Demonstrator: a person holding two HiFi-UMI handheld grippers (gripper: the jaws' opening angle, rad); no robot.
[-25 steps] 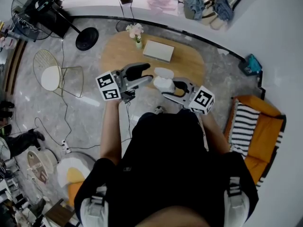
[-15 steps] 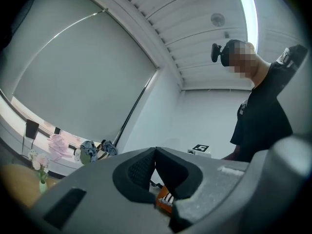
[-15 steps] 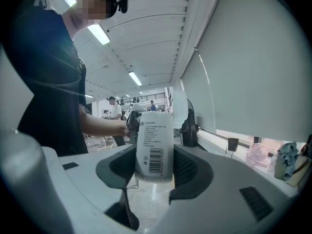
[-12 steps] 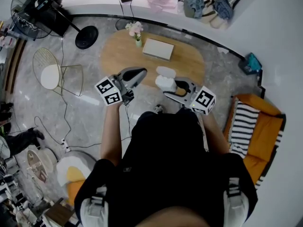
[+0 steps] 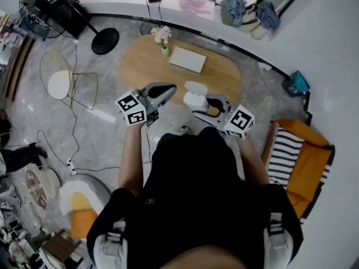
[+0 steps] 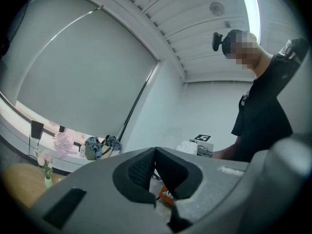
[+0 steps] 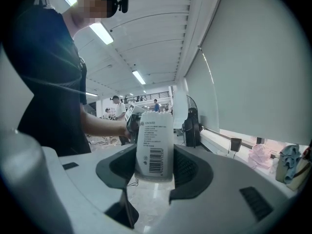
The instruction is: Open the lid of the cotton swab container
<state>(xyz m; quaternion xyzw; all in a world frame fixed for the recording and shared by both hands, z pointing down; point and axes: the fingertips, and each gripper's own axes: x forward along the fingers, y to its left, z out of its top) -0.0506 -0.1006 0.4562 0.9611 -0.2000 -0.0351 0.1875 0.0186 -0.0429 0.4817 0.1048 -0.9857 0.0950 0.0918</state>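
Items counted: two grippers, one container, one table, one vase, one flat box, one chair.

Left gripper [image 6: 155,154]: jaws fully together, pad against pad, nothing between them. In the head view it is held over the table's [image 5: 140,66] near edge, left of the container and apart from it.

Right gripper [image 7: 155,165]: jaws clamped on the container [image 7: 155,140], one pad on each side. The container is white, with a printed label and barcode facing that gripper's camera. It stands upright in the grip.

Location of container: in the air, carried by the right gripper alone, over the table's near edge. In the head view a white flap lies at its far side. It appears to be the lid folded back, though this cannot be confirmed. The left gripper view shows white tufts at the container's top.

Table: oval, wooden. The vase [image 5: 163,48] with flowers stands near its far edge. The box [image 5: 188,60] lies just right of the vase.

The chair [image 5: 59,88] stands on the floor, well left of the table.
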